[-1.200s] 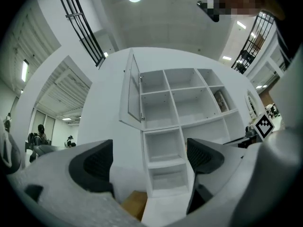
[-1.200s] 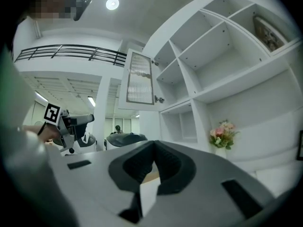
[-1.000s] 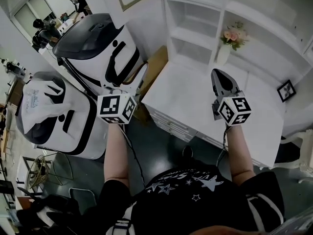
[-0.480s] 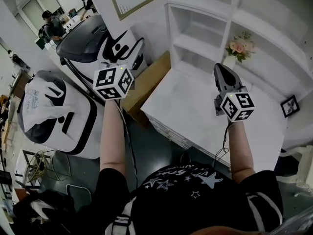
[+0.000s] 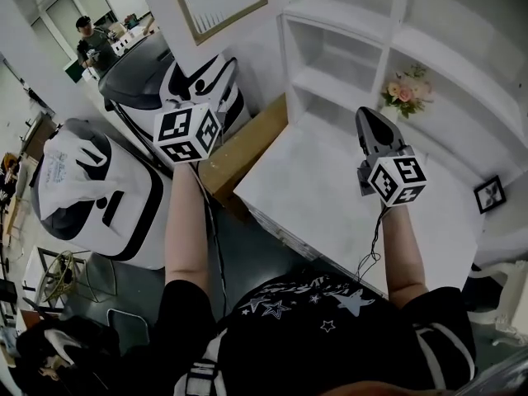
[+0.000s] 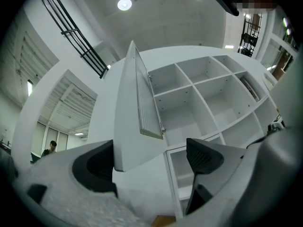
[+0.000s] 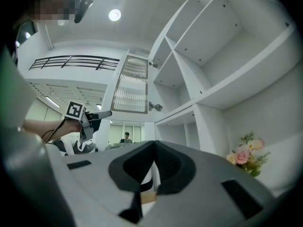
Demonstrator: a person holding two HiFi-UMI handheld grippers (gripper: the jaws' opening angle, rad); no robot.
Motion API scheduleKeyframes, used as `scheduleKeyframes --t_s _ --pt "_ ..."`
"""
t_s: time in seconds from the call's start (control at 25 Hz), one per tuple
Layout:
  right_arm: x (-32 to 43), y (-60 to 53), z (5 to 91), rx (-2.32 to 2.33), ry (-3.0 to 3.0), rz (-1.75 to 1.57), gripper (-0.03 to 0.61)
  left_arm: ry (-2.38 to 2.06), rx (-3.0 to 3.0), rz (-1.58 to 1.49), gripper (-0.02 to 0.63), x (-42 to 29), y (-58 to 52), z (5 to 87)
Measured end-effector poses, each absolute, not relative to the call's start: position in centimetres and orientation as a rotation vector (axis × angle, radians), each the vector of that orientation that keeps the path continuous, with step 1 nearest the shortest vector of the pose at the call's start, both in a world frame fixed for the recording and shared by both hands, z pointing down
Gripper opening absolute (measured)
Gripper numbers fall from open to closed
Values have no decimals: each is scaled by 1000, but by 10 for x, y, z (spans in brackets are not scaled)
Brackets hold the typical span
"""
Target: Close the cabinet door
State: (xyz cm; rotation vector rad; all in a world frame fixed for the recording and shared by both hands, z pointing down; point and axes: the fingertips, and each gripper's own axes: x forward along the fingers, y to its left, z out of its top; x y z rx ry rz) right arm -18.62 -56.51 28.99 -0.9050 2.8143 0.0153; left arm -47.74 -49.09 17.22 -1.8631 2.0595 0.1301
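Note:
The cabinet door (image 5: pixel 216 2), a framed panel of ribbed glass, stands swung open at the top left of the white shelf unit (image 5: pixel 346 48). In the left gripper view the door (image 6: pixel 144 98) shows edge-on, hinged beside the open cubbies (image 6: pixel 203 93). My left gripper (image 6: pixel 149 162) is open and empty, raised toward the door but apart from it; its marker cube (image 5: pixel 186 130) shows in the head view. My right gripper (image 5: pixel 370 130) hovers over the white desk top (image 5: pixel 305 188), jaws shut (image 7: pixel 152 169) on nothing. From the right gripper view the door (image 7: pixel 131 85) hangs above the left gripper (image 7: pixel 83 119).
Two large white-and-black machines (image 5: pixel 87 192) (image 5: pixel 169 68) stand at the left. A cardboard box (image 5: pixel 243 147) leans between them and the desk. A vase of flowers (image 5: pixel 404 91) and a small picture frame (image 5: pixel 492 195) sit on the desk. A person (image 5: pixel 92 44) stands far back.
My left gripper has risen and moved up toward the open door. The right gripper has stayed over the desk, still shut.

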Motion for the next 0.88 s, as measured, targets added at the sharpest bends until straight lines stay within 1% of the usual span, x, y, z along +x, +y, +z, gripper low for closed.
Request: scheduleKeyframes --t_s 0.28,0.6,0.64,0.68,0.76,0.84,0.88 --pt "-173 -577 292 -882 2806 4 6 2075 -1895 174 477 -454 -483 170" --pt "-146 -580 291 -920 2765 -14 6 1963 -1910 206 473 -393 -476 168" --pt "-139 -580 291 -940 2752 -12 6 1952 -1899 209 461 -385 -475 168" --pt "-131 -579 290 -963 2738 -10 6 1946 -1883 216 431 -380 -474 168" --pt "-117 -578 289 -1012 2710 -10 6 1936 -1850 234 324 -371 -473 166" --pt "-106 -579 290 -1051 2694 -10 6 1921 -1826 250 251 -364 -472 164" --pt "-102 -580 291 -1066 2689 -8 6 1911 -1815 254 226 -360 -472 163"
